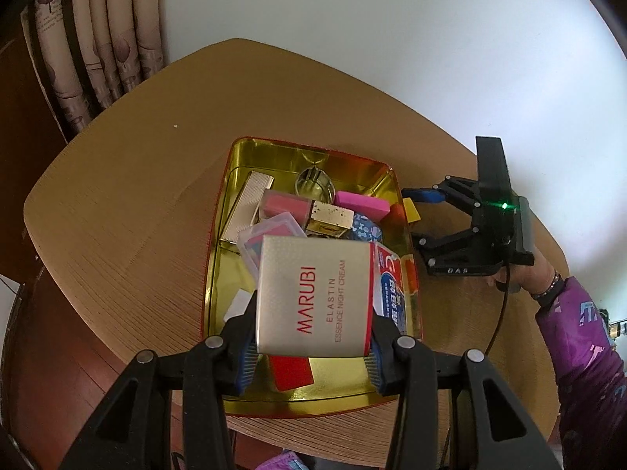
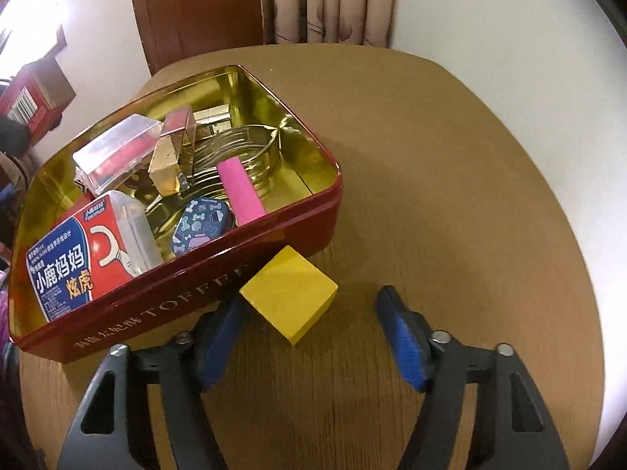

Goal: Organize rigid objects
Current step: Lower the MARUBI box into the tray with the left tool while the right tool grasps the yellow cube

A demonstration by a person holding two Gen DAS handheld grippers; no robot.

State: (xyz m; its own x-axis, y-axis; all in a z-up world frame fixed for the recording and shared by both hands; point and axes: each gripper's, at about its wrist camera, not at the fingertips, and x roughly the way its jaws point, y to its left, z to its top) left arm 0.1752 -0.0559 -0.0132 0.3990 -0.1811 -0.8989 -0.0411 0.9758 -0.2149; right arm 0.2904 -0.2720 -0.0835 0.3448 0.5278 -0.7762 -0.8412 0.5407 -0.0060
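My left gripper [image 1: 311, 352] is shut on a silver MARUBI night cream box [image 1: 313, 293] and holds it above the near end of the red tin with a gold inside [image 1: 213, 274]. The tin [image 2: 274, 235] holds several items: a pink block [image 2: 241, 192], a floss box [image 2: 74, 262], a clear plastic case [image 2: 117, 149], a gold box [image 2: 168, 164]. My right gripper [image 2: 313, 313] is open on the table, its fingers around a yellow cube [image 2: 290, 293] that rests against the tin's side. It also shows in the left wrist view [image 1: 415, 215].
The round wooden table [image 2: 450, 196] has bare surface to the right of the tin. A curtain [image 1: 98, 39] and a brown door [image 2: 203, 8] stand behind it. A red block [image 1: 292, 372] lies in the tin under the held box.
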